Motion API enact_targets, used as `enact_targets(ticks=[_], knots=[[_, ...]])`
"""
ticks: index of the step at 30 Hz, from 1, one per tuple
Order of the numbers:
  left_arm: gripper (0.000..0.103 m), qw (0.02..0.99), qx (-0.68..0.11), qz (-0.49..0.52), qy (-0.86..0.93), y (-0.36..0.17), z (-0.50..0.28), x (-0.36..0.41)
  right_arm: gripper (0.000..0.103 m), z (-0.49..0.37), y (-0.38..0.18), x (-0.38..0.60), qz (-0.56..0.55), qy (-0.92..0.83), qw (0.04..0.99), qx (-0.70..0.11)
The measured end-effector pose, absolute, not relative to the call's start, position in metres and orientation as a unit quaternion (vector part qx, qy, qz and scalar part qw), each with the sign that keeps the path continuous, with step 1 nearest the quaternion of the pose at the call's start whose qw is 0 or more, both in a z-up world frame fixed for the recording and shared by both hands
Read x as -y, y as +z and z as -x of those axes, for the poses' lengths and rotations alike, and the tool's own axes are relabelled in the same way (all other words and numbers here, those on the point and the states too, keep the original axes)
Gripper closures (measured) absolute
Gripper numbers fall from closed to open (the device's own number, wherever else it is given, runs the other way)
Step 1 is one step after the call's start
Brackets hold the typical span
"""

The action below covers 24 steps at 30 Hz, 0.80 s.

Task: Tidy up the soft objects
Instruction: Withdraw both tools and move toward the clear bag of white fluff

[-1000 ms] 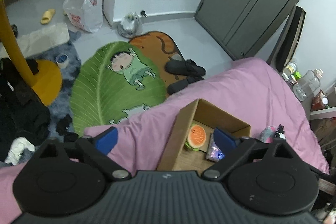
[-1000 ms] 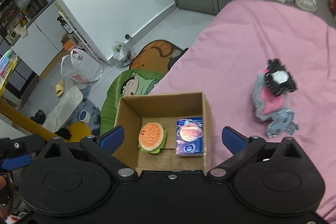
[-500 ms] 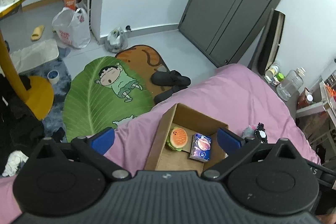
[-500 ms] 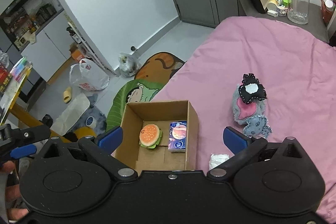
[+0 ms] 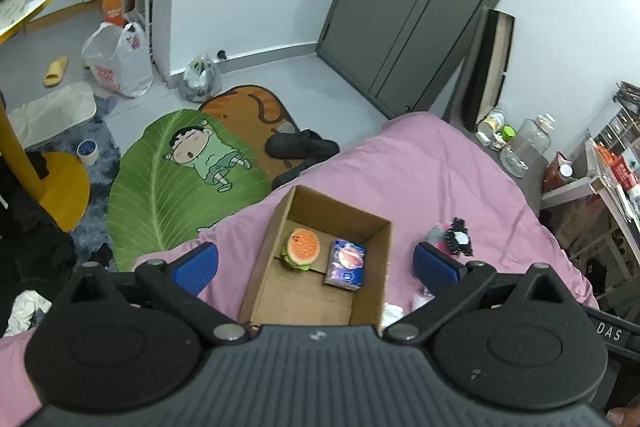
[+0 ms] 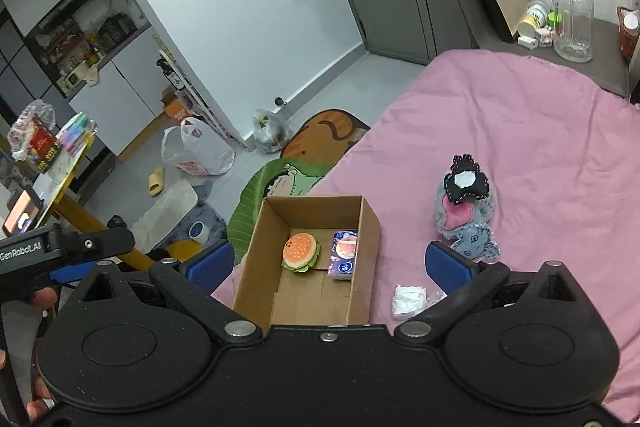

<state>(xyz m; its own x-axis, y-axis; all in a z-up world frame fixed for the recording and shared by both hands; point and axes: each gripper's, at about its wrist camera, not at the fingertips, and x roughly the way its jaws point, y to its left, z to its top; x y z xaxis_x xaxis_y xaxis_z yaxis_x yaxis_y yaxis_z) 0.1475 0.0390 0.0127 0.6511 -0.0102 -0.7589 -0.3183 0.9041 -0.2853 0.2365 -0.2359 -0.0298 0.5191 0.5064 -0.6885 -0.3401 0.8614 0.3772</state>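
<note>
We hold our left tool (image 5: 316,261) and right tool (image 6: 330,261) above the pink bed (image 6: 540,147), both spread wide and grasping nothing. One cardboard box (image 6: 370,227) sits on the bed with two things inside: one burger plush (image 6: 301,251) and one tissue pack (image 6: 344,255) side by side. Outside it, to the right, lie what look like three small plush toys (image 6: 466,211) bunched together, and one white wad (image 6: 408,301) beside the box.
</note>
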Motion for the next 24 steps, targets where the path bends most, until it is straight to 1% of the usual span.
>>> enact_targets(ticks=[11,17,24], knots=[[0.0,0.899,-0.398,0.169,0.067,0.036,-0.147,0.001,0.0,-0.231,-0.016,0.275,-0.114,0.252,0.869,-0.41],[0.0,0.906,-0.389,0.152,0.069,0.039,-0.144,0.019,0.0,-0.229,-0.01,0.297,-0.125,0.259,0.867,-0.406],[0.0,0.905,-0.394,0.138,0.08,0.036,-0.147,0.034,0.0,-0.231,-0.018,0.319,-0.127,0.262,0.869,-0.401]])
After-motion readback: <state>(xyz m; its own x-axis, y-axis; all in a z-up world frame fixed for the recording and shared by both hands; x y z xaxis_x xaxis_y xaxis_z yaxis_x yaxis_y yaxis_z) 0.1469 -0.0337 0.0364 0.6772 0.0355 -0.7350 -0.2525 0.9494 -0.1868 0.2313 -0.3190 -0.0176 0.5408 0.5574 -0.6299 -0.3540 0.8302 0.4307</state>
